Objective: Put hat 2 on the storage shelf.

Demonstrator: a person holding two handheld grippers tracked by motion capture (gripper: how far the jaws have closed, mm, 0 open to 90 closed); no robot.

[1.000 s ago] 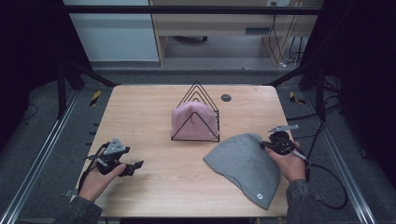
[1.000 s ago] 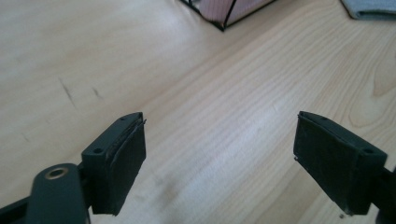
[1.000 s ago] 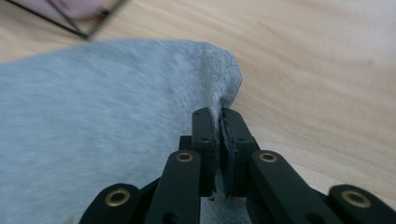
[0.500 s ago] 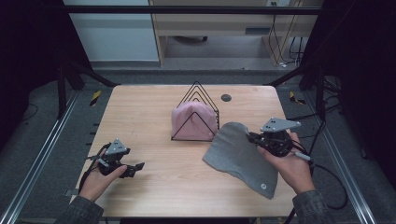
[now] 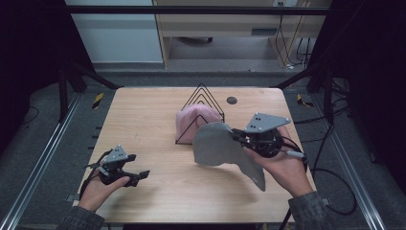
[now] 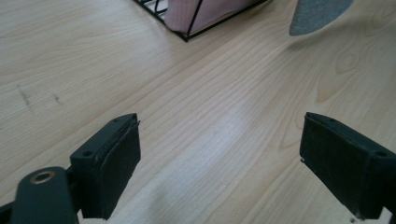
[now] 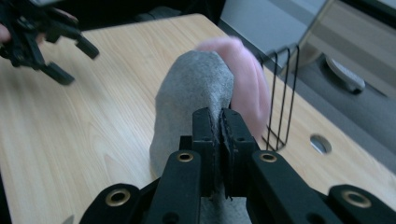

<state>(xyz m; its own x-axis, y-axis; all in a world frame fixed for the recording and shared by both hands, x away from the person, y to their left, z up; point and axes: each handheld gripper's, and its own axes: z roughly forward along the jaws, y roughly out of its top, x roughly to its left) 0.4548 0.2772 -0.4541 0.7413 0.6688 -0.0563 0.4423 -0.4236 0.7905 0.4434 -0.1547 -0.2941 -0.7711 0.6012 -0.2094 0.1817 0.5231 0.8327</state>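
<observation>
Overhead, right gripper (image 5: 238, 136) pinching grey felt piece (image 5: 225, 148) (long axis toward table's near-right), left gripper (image 5: 139, 176) wide open, empty.

Counter (image 5: 143, 120): light wood with visible grain. Wire rack (image 5: 203, 98): black; cloth inside it (image 5: 189, 122): pale pink; second cloth (image 5: 215, 143): plain grey. Both grippers, left (image 5: 136, 176) and right (image 5: 237, 135): black jaws, grey top plates.

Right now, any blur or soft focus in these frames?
High view: sharp, dark surroundings. Left gripper view: table grain crisp, near jaws soft. Right gripper view: left gripper and pink cloth blurred; grey cloth and right gripper sharper.
</observation>
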